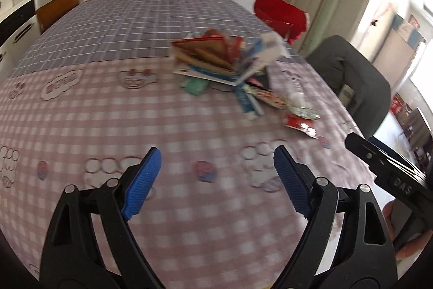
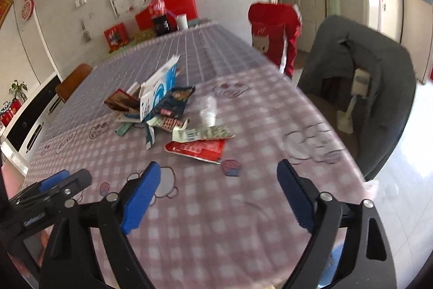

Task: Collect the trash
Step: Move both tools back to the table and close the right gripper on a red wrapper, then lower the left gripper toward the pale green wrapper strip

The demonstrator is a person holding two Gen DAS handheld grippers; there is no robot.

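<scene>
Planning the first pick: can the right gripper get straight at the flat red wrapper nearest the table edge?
Probably yes. The right gripper is open and empty, and only bare checked tablecloth lies between it and the red wrapper, which lies clear of the pile.

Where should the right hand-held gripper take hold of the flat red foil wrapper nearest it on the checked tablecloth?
Probably at the flat red foil wrapper's near right corner, coming in low from the near side. It lies flat, that corner looks slightly lifted, and nothing covers it.

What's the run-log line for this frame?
left claw: open, empty | right claw: open, empty | trash pile: on tablecloth, untouched | red wrapper: nearest right claw
</scene>
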